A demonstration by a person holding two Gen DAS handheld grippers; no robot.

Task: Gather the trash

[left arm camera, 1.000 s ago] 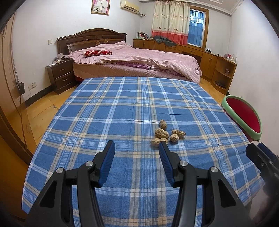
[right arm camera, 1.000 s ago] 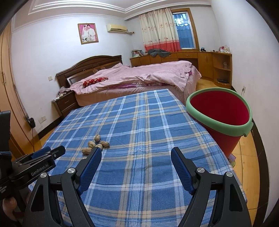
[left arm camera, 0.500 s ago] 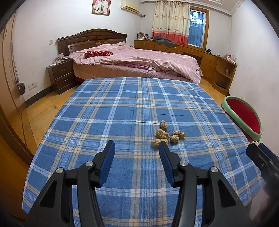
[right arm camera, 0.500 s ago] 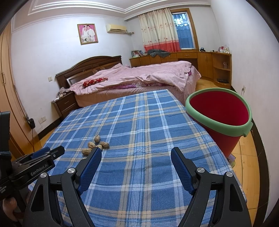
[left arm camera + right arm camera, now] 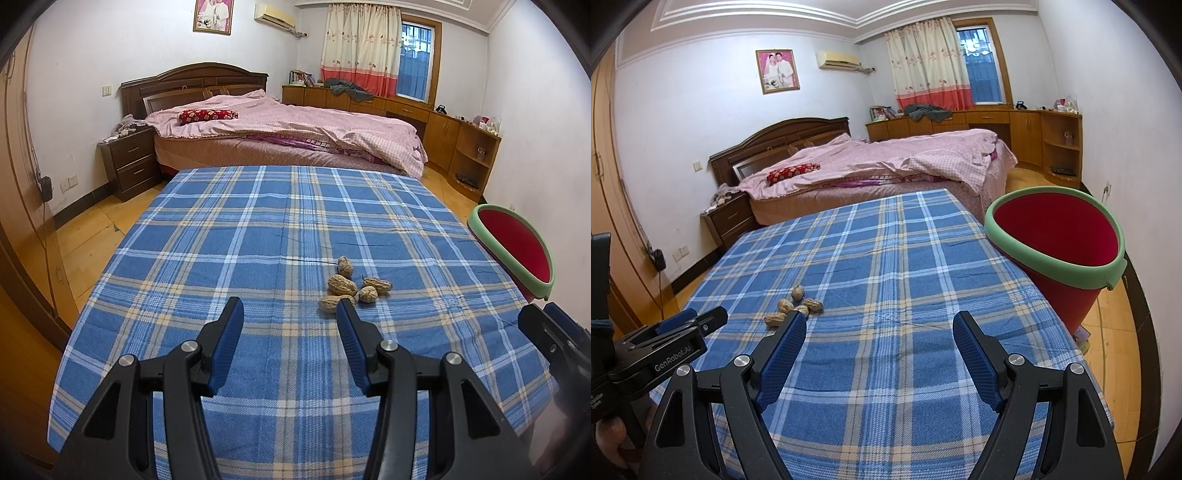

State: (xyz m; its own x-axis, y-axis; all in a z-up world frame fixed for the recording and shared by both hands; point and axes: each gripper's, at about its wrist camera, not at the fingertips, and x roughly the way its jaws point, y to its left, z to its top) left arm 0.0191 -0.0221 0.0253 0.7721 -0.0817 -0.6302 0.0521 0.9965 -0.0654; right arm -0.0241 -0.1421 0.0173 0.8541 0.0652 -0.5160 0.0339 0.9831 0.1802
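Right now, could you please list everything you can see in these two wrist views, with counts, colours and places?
peanuts: five, tan, clustered on the tablecloth just ahead of the left gripper
bin: one, red with a green rim, off the table's right edge
tablecloth: one, blue plaid, covering the table
bed: one, dark wood with pink bedding, beyond the table
pillow: one, red patterned, on the bed
nightstand: one, dark brown, left of the bed
cabinets: light wood, under the window
curtain: cream and red, at the window
framed photo: one, on the wall
air conditioner: one, high on the wall
left gripper: black with blue pads, open
right gripper: black with blue pads, open
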